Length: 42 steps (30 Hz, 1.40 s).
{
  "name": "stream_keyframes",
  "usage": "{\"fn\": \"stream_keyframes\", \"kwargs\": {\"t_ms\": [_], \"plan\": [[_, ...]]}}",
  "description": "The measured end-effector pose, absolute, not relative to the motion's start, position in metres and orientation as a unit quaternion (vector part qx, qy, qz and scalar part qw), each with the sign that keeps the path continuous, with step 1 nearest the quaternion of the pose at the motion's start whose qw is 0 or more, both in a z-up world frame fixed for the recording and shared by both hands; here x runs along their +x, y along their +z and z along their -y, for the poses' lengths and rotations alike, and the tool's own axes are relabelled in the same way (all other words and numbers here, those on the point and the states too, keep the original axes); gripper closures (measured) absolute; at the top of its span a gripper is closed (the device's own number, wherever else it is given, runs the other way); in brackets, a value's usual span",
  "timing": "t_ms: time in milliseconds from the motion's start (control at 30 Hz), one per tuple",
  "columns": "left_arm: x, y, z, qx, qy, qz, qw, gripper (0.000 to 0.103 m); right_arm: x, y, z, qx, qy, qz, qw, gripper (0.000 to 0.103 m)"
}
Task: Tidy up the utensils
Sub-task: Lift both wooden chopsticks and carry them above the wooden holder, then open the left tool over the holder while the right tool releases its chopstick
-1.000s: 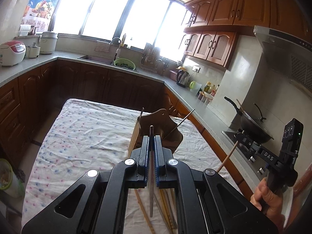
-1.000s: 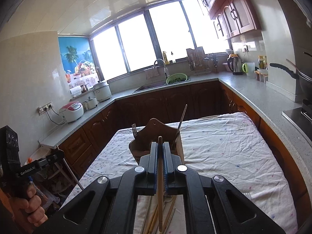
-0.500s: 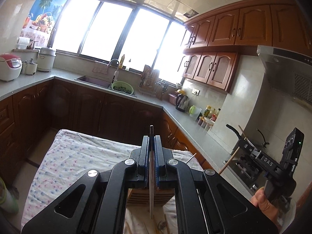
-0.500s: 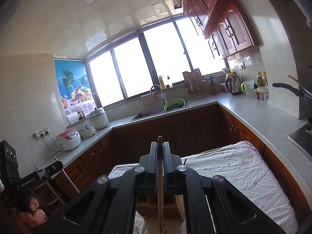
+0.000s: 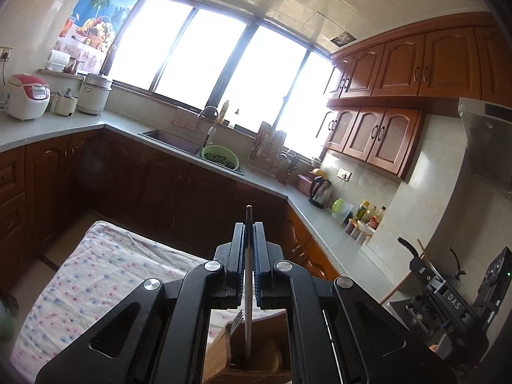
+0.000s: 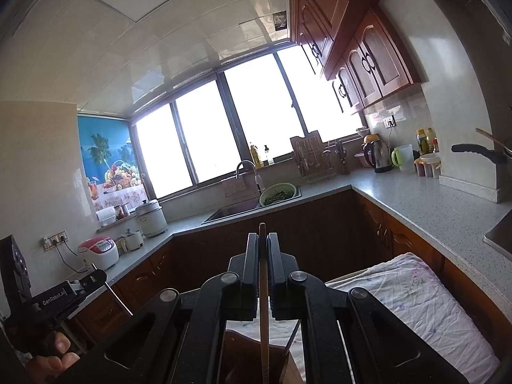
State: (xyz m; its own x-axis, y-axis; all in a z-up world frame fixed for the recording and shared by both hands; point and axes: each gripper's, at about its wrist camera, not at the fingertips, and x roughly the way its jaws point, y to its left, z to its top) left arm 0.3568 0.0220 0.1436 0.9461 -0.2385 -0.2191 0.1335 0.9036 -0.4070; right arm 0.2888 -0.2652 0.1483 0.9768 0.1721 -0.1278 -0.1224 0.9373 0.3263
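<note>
With both utensils held upright, each long axis runs vertically, and the wooden utensil holder (image 5: pixel 252 356) stands on the cloth-covered table (image 5: pixel 96 275) directly beneath both tools. The left gripper (image 5: pixel 249 249) is clamped on a thin metal utensil handle (image 5: pixel 248 288) whose lower end reaches into the holder, beside a fork (image 5: pixel 235 321) already stowed. The right gripper (image 6: pixel 263 265) is clamped on a wooden chopstick (image 6: pixel 263 313) hanging over the holder mouth, so the coming move is judged to be straight down for either hand.
</note>
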Motion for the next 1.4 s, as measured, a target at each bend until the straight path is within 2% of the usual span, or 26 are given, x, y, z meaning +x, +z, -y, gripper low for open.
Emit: {"fn": "stream_keyframes", "kwargs": {"t_ms": [467,967,1100,1167,1200,1233,1267,1300,1333,1400], "plan": [[0.38,0.068,-0.003,-0.192,-0.094,-0.183,0.96,0.099,0.308,0.074,0.262,0.192,0.06,-0.096,0.975,0.098],[0.383,0.062,0.008,-0.16,-0.097,-0.204,0.961,0.098,0.32,0.062,0.266,0.196,0.062,-0.149,0.967,0.097],[0.382,0.062,0.007,-0.16,-0.096,-0.209,0.96,0.098,0.321,0.063,0.266,0.196,0.065,-0.157,0.966,0.093],[0.38,0.063,0.006,-0.159,-0.096,-0.212,0.959,0.091,0.319,0.065,0.265,0.193,0.065,-0.156,0.967,0.089],[0.378,0.063,0.006,-0.159,-0.095,-0.214,0.959,0.085,0.318,0.066,0.265,0.193,0.066,-0.156,0.967,0.08],[0.376,0.063,0.005,-0.16,-0.094,-0.213,0.959,0.069,0.317,0.067,0.266,0.194,0.068,-0.155,0.966,0.061],[0.373,0.063,0.004,-0.162,-0.092,-0.212,0.959,0.055,0.314,0.068,0.267,0.198,0.068,-0.153,0.966,0.05],[0.37,0.063,0.002,-0.162,-0.089,-0.211,0.96,0.05,0.312,0.069,0.268,0.2,0.067,-0.149,0.966,0.034],[0.367,0.064,0.001,-0.162,-0.086,-0.211,0.96,0.044,0.309,0.07,0.27,0.201,0.065,-0.144,0.967,0.03],[0.361,0.064,-0.001,-0.16,-0.085,-0.213,0.96,0.037,0.304,0.073,0.272,0.202,0.061,-0.142,0.967,0.029]]}}
